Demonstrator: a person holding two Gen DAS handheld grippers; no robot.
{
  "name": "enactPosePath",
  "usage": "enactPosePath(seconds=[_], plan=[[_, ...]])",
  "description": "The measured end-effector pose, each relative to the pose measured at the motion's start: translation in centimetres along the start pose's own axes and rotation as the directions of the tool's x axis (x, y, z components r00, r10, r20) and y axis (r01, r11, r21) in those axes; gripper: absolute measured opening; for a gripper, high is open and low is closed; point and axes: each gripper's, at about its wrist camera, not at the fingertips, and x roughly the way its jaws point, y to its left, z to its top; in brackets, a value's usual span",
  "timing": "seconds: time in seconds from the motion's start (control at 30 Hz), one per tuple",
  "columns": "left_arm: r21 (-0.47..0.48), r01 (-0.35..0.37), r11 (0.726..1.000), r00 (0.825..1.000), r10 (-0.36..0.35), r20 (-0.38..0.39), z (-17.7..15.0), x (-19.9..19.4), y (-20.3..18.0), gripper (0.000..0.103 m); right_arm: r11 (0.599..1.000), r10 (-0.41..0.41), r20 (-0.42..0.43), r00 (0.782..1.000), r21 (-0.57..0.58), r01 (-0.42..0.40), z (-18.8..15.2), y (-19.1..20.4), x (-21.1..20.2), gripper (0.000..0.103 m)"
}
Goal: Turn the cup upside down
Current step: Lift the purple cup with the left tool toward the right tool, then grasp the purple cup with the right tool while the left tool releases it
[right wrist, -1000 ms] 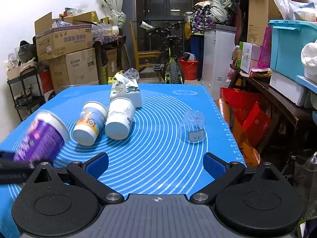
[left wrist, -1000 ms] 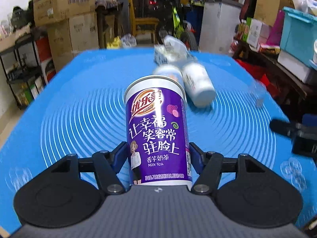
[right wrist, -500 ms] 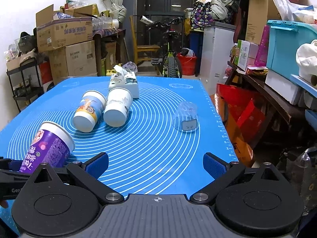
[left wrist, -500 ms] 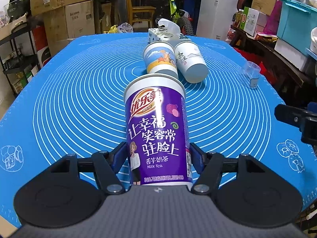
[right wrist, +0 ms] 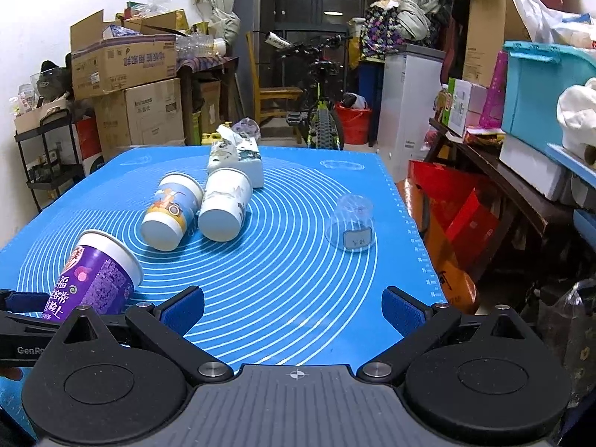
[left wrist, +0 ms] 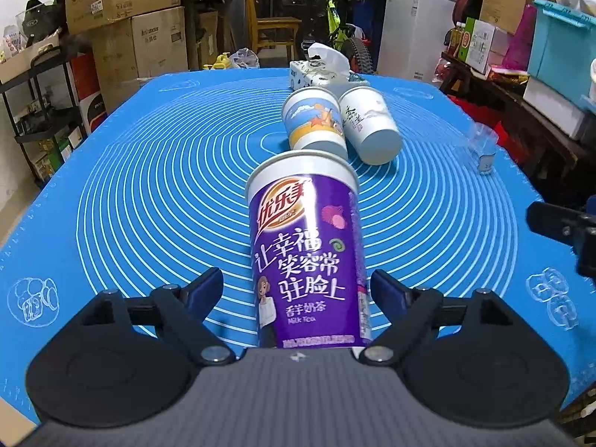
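Observation:
A purple milk-tea cup (left wrist: 305, 253) with a white rim sits between the fingers of my left gripper (left wrist: 298, 290). The jaws stand apart from its sides, with blue mat showing in the gaps. In the right wrist view the cup (right wrist: 95, 283) leans over at the left edge of the blue mat (right wrist: 298, 260). My right gripper (right wrist: 292, 309) is open and empty above the mat's near edge. One of its fingers (left wrist: 551, 219) shows at the right of the left wrist view.
Two paper cups lie on their sides mid-mat, one with a blue and orange print (right wrist: 169, 212), one white (right wrist: 223, 205). A tissue pack (right wrist: 236, 160) lies behind them. A clear plastic cup (right wrist: 352, 221) stands upside down at the right. Boxes, shelves and a bicycle surround the table.
My left gripper has opened: its fingers were pressed on the purple cup and now stand apart from it. The cup leans the same way. The right gripper has barely moved.

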Motion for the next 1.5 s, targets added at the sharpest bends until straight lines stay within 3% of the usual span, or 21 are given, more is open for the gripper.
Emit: enactPosePath(seconds=[0.07, 0.17, 0.3, 0.4, 0.47, 0.57, 0.67, 0.7, 0.8, 0.93, 1.0, 1.1, 1.23, 1.4, 1.5], plan=[[-0.015, 0.010, 1.000, 1.000, -0.010, 0.013, 0.2, -1.0, 0.2, 0.086, 0.999, 0.012, 0.002, 1.000, -0.042, -0.012, 0.5, 0.2, -0.1, 0.101], [-0.025, 0.037, 0.999, 0.998, -0.036, 0.051, 0.5, -3.0, 0.1, 0.088, 0.974, 0.027, -0.024, 0.999, -0.225, -0.032, 1.1, 2.1, 0.1, 0.101], [-0.041, 0.052, 0.998, 0.992, -0.047, 0.119, 0.9, -6.1, 0.9, 0.094, 0.871, 0.044, 0.001, 0.999, -0.490, -0.038, 1.8, 5.6, -0.5, 0.101], [-0.023, -0.020, 1.000, 0.984, 0.023, 0.176, 1.1, -7.5, 1.6, 0.094, 0.746, 0.083, 0.010, 0.997, -0.664, -0.055, 2.3, 8.6, -1.0, 0.101], [-0.032, -0.093, 0.995, 0.971, 0.098, 0.220, 1.0, -7.9, 2.7, 0.095, 0.620, 0.090, 0.023, 0.996, -0.784, -0.038, 2.5, 11.0, -1.4, 0.101], [-0.086, -0.174, 0.981, 0.952, 0.190, 0.240, 0.7, -7.7, 4.5, 0.096, 0.380, 0.135, 0.006, 0.991, -0.924, -0.046, 1.9, 14.5, -1.8, 0.100], [-0.160, -0.229, 0.960, 0.934, 0.263, 0.243, 0.5, -7.1, 6.4, 0.096, 0.129, 0.154, -0.017, 0.988, -0.991, -0.038, 0.5, 17.9, -1.8, 0.100], [-0.181, -0.238, 0.954, 0.929, 0.278, 0.244, 0.4, -7.1, 7.0, 0.096, 0.026, 0.150, -0.020, 0.988, -0.999, -0.024, 0.0, 19.0, -1.7, 0.100], [-0.239, -0.267, 0.934, 0.921, 0.320, 0.221, 0.2, -6.4, 8.5, 0.096, -0.201, 0.119, -0.029, 0.992, -0.980, -0.004, -1.5, 21.5, -1.0, 0.100], [-0.279, -0.278, 0.919, 0.919, 0.339, 0.202, 0.3, -5.9, 9.9, 0.097, -0.455, 0.072, -0.061, 0.996, -0.890, -0.021, -4.0, 23.3, 0.0, 0.101], [-0.276, -0.286, 0.918, 0.919, 0.344, 0.194, 0.1, -5.6, 10.1, 0.097, -0.554, 0.068, -0.065, 0.996, -0.832, -0.017, -5.4, 23.8, 0.6, 0.101], [-0.258, -0.310, 0.915, 0.916, 0.360, 0.177, -0.1, -5.2, 9.9, 0.097, -0.632, 0.076, -0.053, 0.996, -0.775, 0.007, -7.4, 23.7, 1.8, 0.101], [-0.237, -0.321, 0.917, 0.919, 0.362, 0.158, -0.9, -4.8, 10.2, 0.097, -0.679, 0.075, -0.064, 0.995, -0.734, 0.004, -9.1, 23.8, 3.4, 0.099], [-0.253, -0.312, 0.916, 0.923, 0.355, 0.146, -1.1, -4.7, 10.5, 0.097, -0.692, 0.065, -0.085, 0.994, -0.722, -0.017, -10.0, 24.3, 4.7, 0.094], [-0.265, -0.307, 0.914, 0.926, 0.351, 0.139, -1.2, -4.7, 10.7, 0.097, -0.653, 0.035, -0.127, 0.991, -0.753, -0.073, -9.1, 24.6, 4.4, 0.086]])
